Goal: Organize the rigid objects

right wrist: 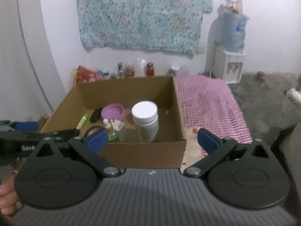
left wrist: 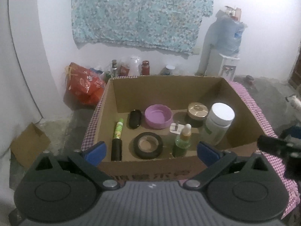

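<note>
An open cardboard box (left wrist: pixel 165 86) stands on a pink checked cloth (right wrist: pixel 208 103). Inside lie a black tape roll (left wrist: pixel 148 145), a purple lid (left wrist: pixel 158 118), a green tube (left wrist: pixel 118 131), a black case (left wrist: pixel 134 119), a green dropper bottle (left wrist: pixel 183 141), a gold-lidded jar (left wrist: pixel 197 114) and a white bottle (left wrist: pixel 219 124). The white bottle also shows in the right wrist view (right wrist: pixel 145 121). My left gripper (left wrist: pixel 151 153) is open and empty at the box's near wall. My right gripper (right wrist: pixel 153 141) is open and empty, near the box's front right corner.
A red bag (left wrist: pixel 84 84) and several jars (left wrist: pixel 145 67) stand against the back wall. A water dispenser (left wrist: pixel 225 56) stands at the back right. A small cardboard piece (left wrist: pixel 28 143) lies on the floor to the left.
</note>
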`<action>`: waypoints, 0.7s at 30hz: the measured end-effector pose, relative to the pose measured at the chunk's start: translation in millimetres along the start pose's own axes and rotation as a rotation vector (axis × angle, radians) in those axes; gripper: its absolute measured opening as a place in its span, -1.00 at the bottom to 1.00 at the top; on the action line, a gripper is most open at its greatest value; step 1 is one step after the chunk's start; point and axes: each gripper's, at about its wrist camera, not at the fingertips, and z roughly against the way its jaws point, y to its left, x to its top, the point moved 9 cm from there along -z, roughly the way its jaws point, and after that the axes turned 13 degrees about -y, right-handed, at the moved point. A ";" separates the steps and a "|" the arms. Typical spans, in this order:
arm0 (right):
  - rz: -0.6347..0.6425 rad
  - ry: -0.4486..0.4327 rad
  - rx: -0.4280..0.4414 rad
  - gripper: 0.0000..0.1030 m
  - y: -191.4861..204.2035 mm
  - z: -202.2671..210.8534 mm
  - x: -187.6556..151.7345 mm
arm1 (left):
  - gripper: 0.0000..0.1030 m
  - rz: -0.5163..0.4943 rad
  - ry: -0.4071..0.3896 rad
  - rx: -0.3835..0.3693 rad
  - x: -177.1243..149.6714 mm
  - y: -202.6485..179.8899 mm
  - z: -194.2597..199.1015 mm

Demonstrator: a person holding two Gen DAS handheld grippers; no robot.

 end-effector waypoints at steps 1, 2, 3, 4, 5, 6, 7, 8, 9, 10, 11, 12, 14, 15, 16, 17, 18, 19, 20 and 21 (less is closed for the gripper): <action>0.005 0.011 0.003 0.97 2.5 -6.3 0.3 | 0.99 -0.001 0.005 0.001 -0.1 -0.6 -2.4; 0.009 0.016 0.002 0.97 4.6 -10.4 -0.5 | 0.99 0.001 0.010 -0.002 -0.1 -1.5 -4.0; 0.016 0.019 0.001 0.97 6.6 -13.9 -1.5 | 0.99 0.003 0.015 -0.007 -0.1 -2.4 -5.5; 0.024 0.022 0.000 0.97 8.4 -17.5 -1.7 | 0.99 0.005 0.019 -0.009 -0.8 -3.1 -7.0; 0.029 0.024 0.002 0.97 9.2 -20.3 -1.7 | 0.99 0.007 0.024 -0.008 -1.0 -3.4 -8.3; 0.032 0.029 0.004 0.97 10.8 -23.6 -2.5 | 0.99 0.006 0.026 -0.006 -1.0 -3.6 -8.9; 0.031 0.035 0.005 0.97 12.0 -26.7 -3.1 | 0.99 0.003 0.028 -0.006 -1.0 -4.1 -9.5; 0.028 0.041 0.007 0.97 11.0 -28.7 -3.4 | 0.99 0.000 0.033 -0.005 -1.2 -4.6 -10.3; 0.025 0.047 0.007 0.97 11.3 -32.1 -3.5 | 0.99 -0.002 0.037 0.000 -1.4 -4.4 -10.8; 0.022 0.053 0.006 0.97 11.5 -34.5 -4.4 | 0.99 -0.002 0.041 0.003 -1.6 -4.0 -11.3; 0.020 0.058 0.004 0.97 11.5 -36.1 -5.1 | 0.99 0.001 0.044 0.005 -1.9 -3.4 -11.7; 0.019 0.063 0.001 0.97 11.3 -38.2 -5.9 | 0.99 0.004 0.045 0.005 -2.0 -2.6 -11.7; 0.013 0.070 -0.003 0.97 10.0 -40.6 -7.0 | 0.99 0.004 0.052 0.006 -2.7 -3.3 -12.3; 0.011 0.074 -0.001 0.97 8.1 -42.1 -7.2 | 0.99 0.003 0.055 0.008 -3.0 -3.3 -12.3; 0.011 0.078 -0.001 0.97 6.5 -42.0 -7.8 | 0.99 0.002 0.058 0.010 -3.3 -3.6 -12.2; 0.012 0.081 -0.002 0.97 6.6 -42.6 -8.2 | 0.99 0.000 0.061 0.012 -3.4 -4.1 -12.1; 0.013 0.085 -0.002 0.97 6.5 -43.0 -8.6 | 0.99 -0.001 0.064 0.013 -3.7 -4.4 -12.0; 0.013 0.088 -0.003 0.97 5.0 -43.0 -9.1 | 0.99 -0.002 0.067 0.014 -3.9 -4.6 -12.2; 0.011 0.093 -0.005 0.97 4.5 -42.4 -9.2 | 0.99 -0.002 0.071 0.015 -4.5 -4.7 -11.9; 0.009 0.098 -0.004 0.97 4.2 -42.9 -9.6 | 0.99 -0.001 0.075 0.015 -5.0 -5.0 -11.8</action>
